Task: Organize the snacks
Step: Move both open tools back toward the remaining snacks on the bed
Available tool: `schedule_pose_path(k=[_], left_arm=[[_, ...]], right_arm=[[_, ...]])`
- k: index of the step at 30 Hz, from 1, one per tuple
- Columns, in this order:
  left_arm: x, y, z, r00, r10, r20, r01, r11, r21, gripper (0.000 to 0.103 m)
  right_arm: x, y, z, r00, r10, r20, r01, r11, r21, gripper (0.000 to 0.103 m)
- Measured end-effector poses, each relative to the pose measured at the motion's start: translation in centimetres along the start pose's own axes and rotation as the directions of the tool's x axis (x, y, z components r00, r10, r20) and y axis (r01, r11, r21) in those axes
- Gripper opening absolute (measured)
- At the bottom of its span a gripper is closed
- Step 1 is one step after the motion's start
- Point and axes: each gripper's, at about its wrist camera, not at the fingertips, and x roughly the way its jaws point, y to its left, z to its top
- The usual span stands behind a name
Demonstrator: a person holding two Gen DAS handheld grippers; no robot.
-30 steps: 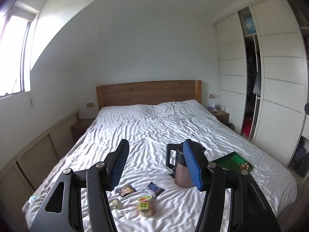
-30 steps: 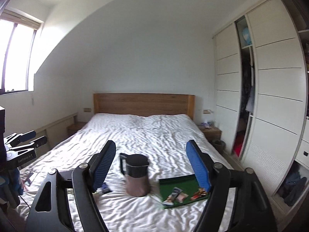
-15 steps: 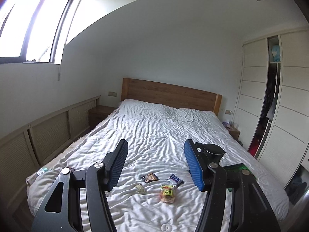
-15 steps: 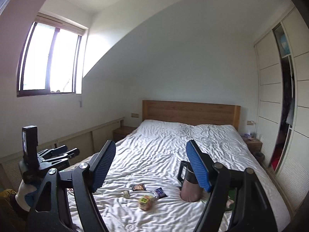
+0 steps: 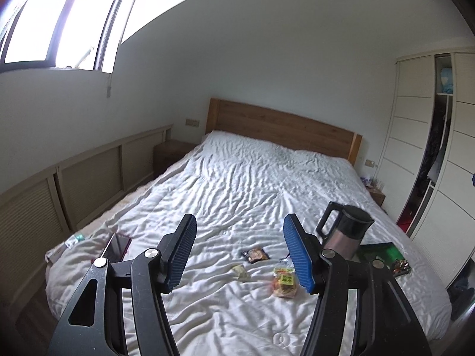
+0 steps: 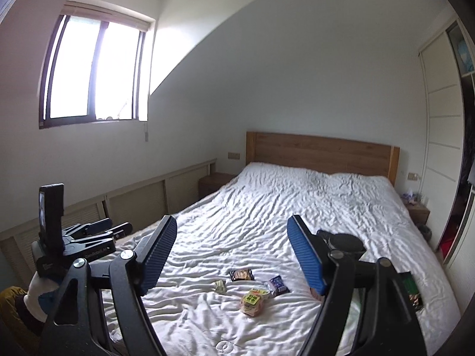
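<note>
Above the foot of the bed (image 5: pixel 237 184), the left gripper (image 5: pixel 239 253) hangs with its jaws apart and nothing between them; the right gripper (image 6: pixel 233 253) likewise stands apart and empty, its jaws having just been widening. Four loose snacks lie close together on the white sheet: a dark packet (image 6: pixel 241 274), a blue packet (image 6: pixel 277 285), a small pale wrapper (image 6: pixel 220 285) and a yellow-labelled bag (image 6: pixel 253 301). One kettle (image 5: pixel 346 231) stands upright just right of them, and one green tray (image 5: pixel 383 252) with further snacks lies beyond it near the bed's right edge. The left view alone shows one phone (image 5: pixel 116 247) near the bed's left edge; there the blue packet is almost hidden behind a finger. The right view alone shows the other gripper from outside, at far left, and hides most of the kettle and tray behind its own finger.
</note>
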Motion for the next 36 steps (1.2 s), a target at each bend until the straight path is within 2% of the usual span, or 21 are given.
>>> schedule_pose_path(k=[4, 9, 11, 13, 18, 22, 23, 24, 31, 36], left_arm=[[4.2, 1.4, -2.2, 0.996, 0.022, -0.085, -0.023, 1.000, -0.015, 0.055], [10.0, 2.1, -5.7, 0.978, 0.025, -0.209, -0.030, 0.999, -0.022, 0.056], [12.2, 2.1, -7.3, 0.966, 0.029, -0.255, -0.036, 0.999, -0.024, 0.064], [14.0, 2.1, -8.7, 0.956, 0.027, -0.291, -0.035, 0.999, -0.022, 0.066], [19.6, 1.4, -11.8, 0.919, 0.027, -0.392, -0.036, 0.999, -0.017, 0.066], [23.8, 0.9, -13.5, 0.888, 0.022, -0.459, -0.036, 0.999, -0.020, 0.066], [24.8, 0.7, -13.8, 0.881, 0.020, -0.473, -0.034, 0.999, -0.020, 0.066], [25.8, 0.5, -14.0, 0.874, 0.018, -0.485, -0.032, 0.999, -0.021, 0.067], [32.5, -0.6, -16.3, 0.819, 0.000, -0.573, -0.030, 0.999, -0.044, 0.068], [35.6, -0.9, -18.0, 0.794, 0.008, -0.608, -0.037, 0.999, -0.035, 0.068]], right_arm=[[4.6, -2.0, -3.4, 0.997, -0.027, -0.072, 0.031, 0.998, 0.049, 0.078], [10.6, -3.7, -8.4, 0.982, -0.069, -0.174, 0.086, 0.992, 0.092, 0.078], [13.6, -4.1, -10.6, 0.970, -0.076, -0.230, 0.100, 0.990, 0.096, 0.079], [16.2, -4.3, -12.8, 0.957, -0.070, -0.283, 0.103, 0.989, 0.105, 0.079], [22.7, -4.4, -18.6, 0.907, -0.049, -0.419, 0.112, 0.985, 0.128, 0.079], [26.9, -4.9, -22.2, 0.868, -0.037, -0.495, 0.132, 0.978, 0.159, 0.080], [28.0, -5.2, -22.9, 0.859, -0.038, -0.511, 0.141, 0.976, 0.164, 0.095], [28.8, -5.4, -23.4, 0.851, -0.038, -0.524, 0.150, 0.974, 0.173, 0.103], [33.9, -6.8, -26.2, 0.826, -0.023, -0.563, 0.176, 0.960, 0.219, 0.103], [36.4, -7.0, -27.8, 0.809, -0.019, -0.587, 0.181, 0.959, 0.219, 0.103]])
